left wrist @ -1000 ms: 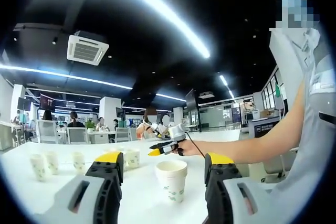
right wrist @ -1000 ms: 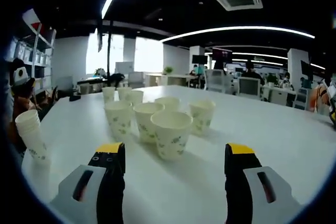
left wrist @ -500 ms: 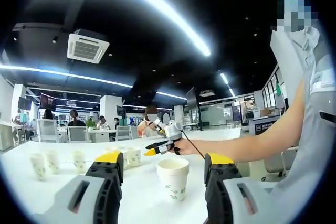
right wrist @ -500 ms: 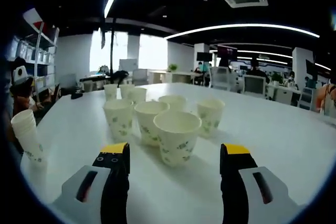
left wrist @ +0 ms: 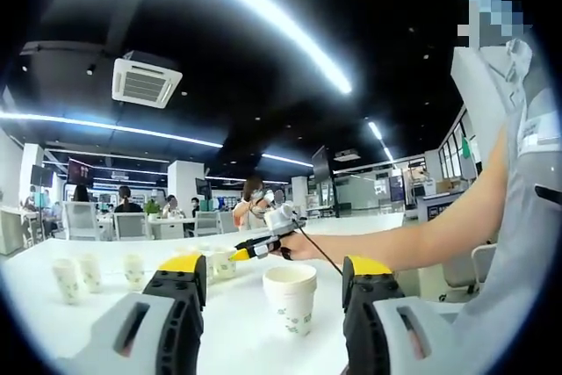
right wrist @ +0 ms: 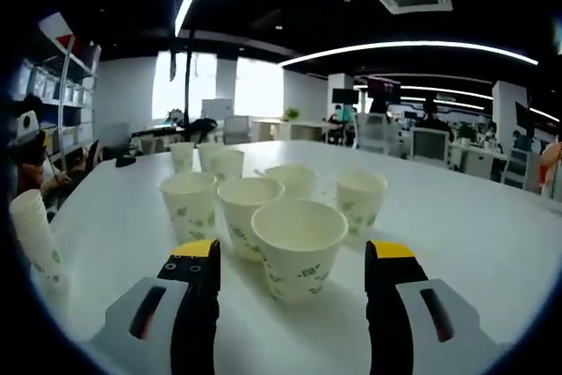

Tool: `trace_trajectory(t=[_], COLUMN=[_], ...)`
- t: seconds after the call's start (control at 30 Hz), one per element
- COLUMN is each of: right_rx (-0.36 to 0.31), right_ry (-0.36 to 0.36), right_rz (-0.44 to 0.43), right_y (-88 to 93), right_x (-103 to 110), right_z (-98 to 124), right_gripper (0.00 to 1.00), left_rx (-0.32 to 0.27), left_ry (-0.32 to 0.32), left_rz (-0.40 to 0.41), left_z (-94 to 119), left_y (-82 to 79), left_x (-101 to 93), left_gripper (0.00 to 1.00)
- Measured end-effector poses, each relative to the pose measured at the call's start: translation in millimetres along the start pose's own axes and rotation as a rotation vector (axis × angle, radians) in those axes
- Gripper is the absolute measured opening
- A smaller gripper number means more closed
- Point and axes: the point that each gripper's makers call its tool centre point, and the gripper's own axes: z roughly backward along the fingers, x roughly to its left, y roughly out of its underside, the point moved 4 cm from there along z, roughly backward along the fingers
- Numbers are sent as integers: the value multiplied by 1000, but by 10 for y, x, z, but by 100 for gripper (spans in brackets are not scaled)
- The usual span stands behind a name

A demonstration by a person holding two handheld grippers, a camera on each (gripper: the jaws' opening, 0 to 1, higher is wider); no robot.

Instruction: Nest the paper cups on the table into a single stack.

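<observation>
While right gripper (right wrist: pixel 290 256) hangs with jaws apart around nearest paper cup (right wrist: pixel 299 245) on white table (right wrist: pixel 465 226), left gripper (left wrist: pixel 277 274) stands spread too, single cup (left wrist: pixel 290 296) between jaws.

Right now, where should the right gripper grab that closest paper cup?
Grip the nearest paper cup across its upper wall, just under the rim, coming straight ahead and level. It stands upright with its mouth open, between the open jaws of the right hand-held gripper. Other cups crowd close behind, so probably don't push too deep.
</observation>
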Motion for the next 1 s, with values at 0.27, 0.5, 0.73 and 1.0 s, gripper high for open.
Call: trace_trajectory(t=[0.27, 0.5, 0.73, 1.0], right_rx=[-6, -7, -7, -9], right_ry=[27, 20, 30, 24], right_rz=[-27, -23, -26, -29], right_y=[11, -2, -18, -33], right_x=[29, 86, 87, 136], right_z=[-34, -52, -142, -212], right_gripper=[66, 61, 60, 57], left_rx=[3, 3, -7, -12], left_ry=[8, 9, 3, -8], left_rz=[-2, 2, -1, 0], left_z=[-7, -2, 17, 38], left_y=[7, 21, -10, -27], left_x=[-26, -20, -8, 43], left_gripper=[67, 67, 67, 66])
